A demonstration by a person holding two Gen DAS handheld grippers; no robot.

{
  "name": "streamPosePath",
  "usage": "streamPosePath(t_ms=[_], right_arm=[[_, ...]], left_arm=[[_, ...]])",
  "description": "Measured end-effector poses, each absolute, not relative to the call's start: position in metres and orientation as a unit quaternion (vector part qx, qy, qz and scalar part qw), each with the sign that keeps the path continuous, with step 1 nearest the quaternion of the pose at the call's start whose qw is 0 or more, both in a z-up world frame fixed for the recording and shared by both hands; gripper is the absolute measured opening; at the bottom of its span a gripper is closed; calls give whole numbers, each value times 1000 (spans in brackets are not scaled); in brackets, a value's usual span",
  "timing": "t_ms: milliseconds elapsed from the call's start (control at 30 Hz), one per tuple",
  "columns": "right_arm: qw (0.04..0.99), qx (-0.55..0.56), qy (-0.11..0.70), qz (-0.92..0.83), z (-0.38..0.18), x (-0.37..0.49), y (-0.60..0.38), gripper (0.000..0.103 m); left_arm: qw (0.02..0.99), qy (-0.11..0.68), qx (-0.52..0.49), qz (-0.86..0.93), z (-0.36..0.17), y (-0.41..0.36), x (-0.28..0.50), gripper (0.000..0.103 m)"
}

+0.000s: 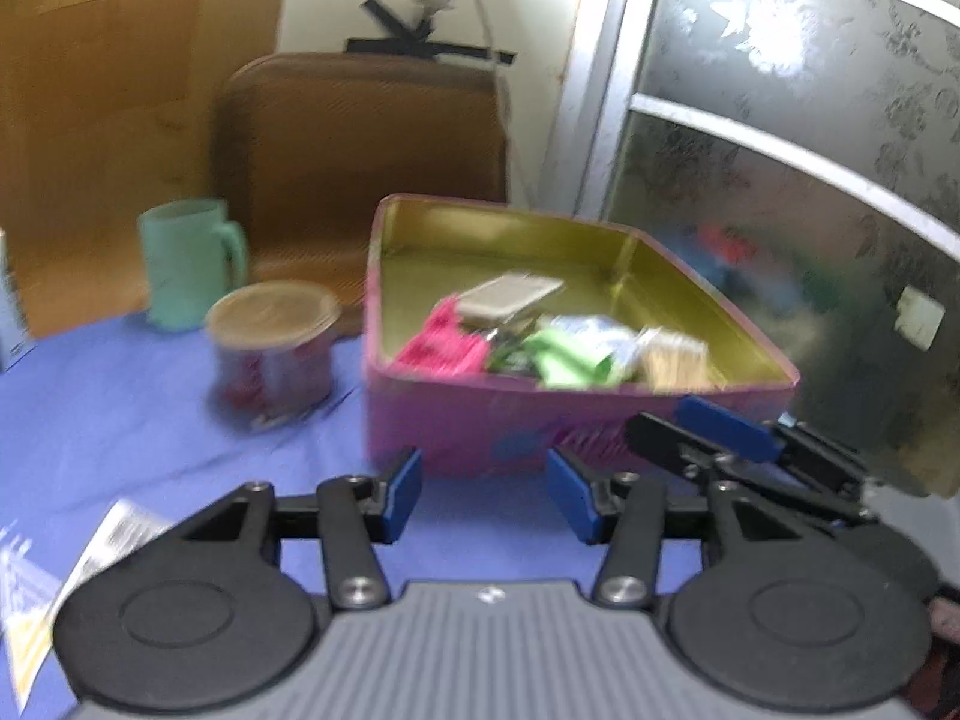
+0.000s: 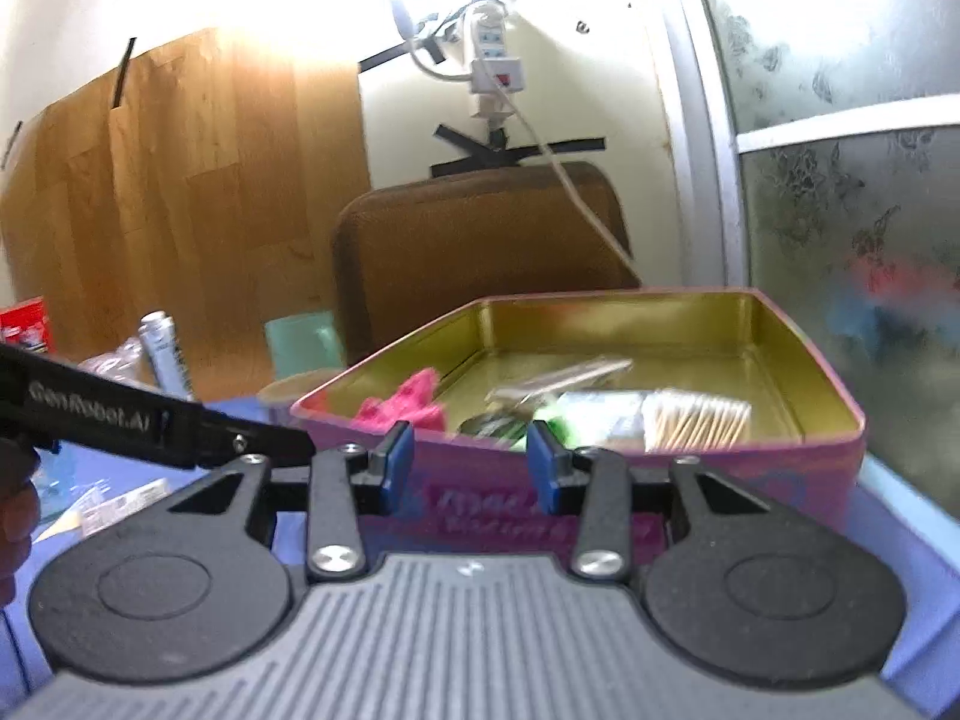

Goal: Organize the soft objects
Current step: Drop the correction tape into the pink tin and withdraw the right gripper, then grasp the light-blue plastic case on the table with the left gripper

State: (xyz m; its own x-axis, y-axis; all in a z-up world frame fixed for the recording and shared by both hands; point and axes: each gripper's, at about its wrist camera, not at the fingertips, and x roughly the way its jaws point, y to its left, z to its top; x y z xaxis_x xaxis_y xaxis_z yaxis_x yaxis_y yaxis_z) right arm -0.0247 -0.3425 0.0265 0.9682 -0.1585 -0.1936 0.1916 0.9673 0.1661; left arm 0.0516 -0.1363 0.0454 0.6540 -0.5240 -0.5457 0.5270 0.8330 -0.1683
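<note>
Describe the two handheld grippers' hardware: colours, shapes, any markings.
Both match. The left gripper and right gripper each have blue pads on black fingers, black linkage bars with silver screws, two round black discs, and a ribbed grey body with a small white logo. In the right wrist view, the left gripper's black side carries white "GenRobot.AI" lettering. No cables or sleeves are visible.
</note>
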Motion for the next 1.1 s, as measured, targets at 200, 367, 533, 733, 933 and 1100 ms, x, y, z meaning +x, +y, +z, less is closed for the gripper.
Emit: streamPosePath(t_ms=[200,367,533,733,933,1100], right_arm=[[981,113,150,-53,6,-20,-324,45],[975,123,185,-26,-3,-13,-311,45],[971,123,205,-8,-2,-8,-293,44],[969,111,222,14,-3,1,-267,45],[968,75,234,48,-1,16,-229,45],[967,43,238,85,9,31,-193,45]], left_arm=[[914,327,8,-239,26,-107,41,49],[921,334,12,-202,15,-84,37,49],[925,337,12,-178,6,-61,31,50],[929,335,7,-159,-3,-24,19,53],[934,324,-22,-148,-4,31,8,56],[944,317,-58,-74,-6,88,13,58]])
